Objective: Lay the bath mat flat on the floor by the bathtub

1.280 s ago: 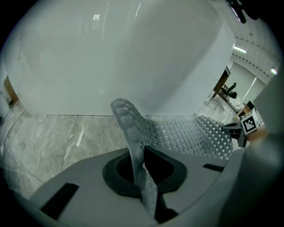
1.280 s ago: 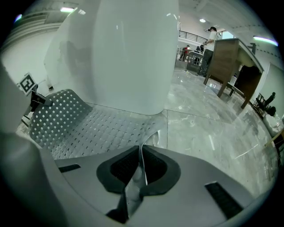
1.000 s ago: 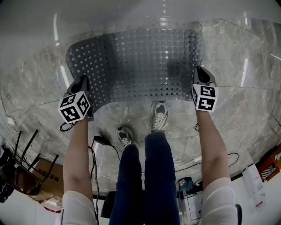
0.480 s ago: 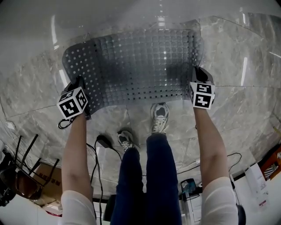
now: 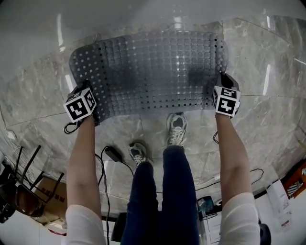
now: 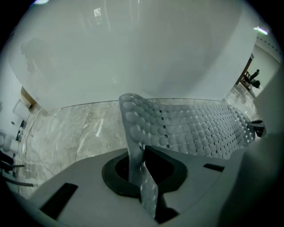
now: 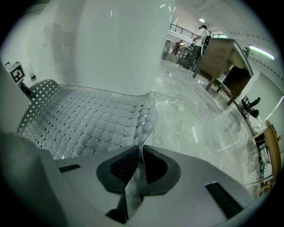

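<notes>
Left gripper and right gripper each clamp a near corner of the grey perforated rubber bath mat above marble floor by the white bathtub; uneven release risks curling.

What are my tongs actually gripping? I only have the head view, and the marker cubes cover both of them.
Observer: In the left gripper view, the left tongs are shut on a near corner of the bath mat, which stands up folded between them.
Operator: And the right side?
Observer: The right gripper view shows the right tongs shut on the other near corner, with a thin edge pinched between them.
Operator: Is anyone close on my right?
Observer: Not close. The right gripper view shows people far off across the hall, beyond a wooden counter.
</notes>
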{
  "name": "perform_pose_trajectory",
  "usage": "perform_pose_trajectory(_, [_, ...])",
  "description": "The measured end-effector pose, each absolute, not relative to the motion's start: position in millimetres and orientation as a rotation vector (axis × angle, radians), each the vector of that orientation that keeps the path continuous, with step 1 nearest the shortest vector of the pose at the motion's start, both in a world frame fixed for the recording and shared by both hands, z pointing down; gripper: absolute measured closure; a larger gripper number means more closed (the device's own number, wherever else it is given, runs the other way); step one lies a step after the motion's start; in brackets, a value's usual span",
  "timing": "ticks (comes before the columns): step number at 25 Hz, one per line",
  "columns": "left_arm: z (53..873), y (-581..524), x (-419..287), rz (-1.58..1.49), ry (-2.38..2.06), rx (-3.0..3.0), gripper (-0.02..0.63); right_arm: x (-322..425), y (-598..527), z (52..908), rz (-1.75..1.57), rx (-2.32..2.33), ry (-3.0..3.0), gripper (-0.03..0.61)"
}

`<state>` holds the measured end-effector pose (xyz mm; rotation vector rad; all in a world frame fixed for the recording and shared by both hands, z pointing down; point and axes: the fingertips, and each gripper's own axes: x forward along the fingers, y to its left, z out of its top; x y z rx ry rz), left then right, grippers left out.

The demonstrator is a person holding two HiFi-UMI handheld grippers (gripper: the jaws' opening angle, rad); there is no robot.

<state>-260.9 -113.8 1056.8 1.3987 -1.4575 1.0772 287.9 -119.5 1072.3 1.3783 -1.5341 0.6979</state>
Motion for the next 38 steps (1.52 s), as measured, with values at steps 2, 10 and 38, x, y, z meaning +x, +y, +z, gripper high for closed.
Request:
perform_pose_trajectory(2, [1060.4,-114.2,-265.2,1.092,-1.463,1.378,0.568,291.9,-119.0,1074.7,0.704,1.398,-1.52,0.538])
perform_pose_trajectory(10, [1070.8,-114.1,-271.8,1.066,-1.492,1.369,0.568,302.4,-118.2,1084.9,0.807,1.469,-1.481,0.537])
perform_pose_trajectory(38, [1049.2,-90.4,-288.9,1.035,-1.575,1.325,0.334,293.3,-95.8,1076.5,0.962,1.489,-1.404,0.363])
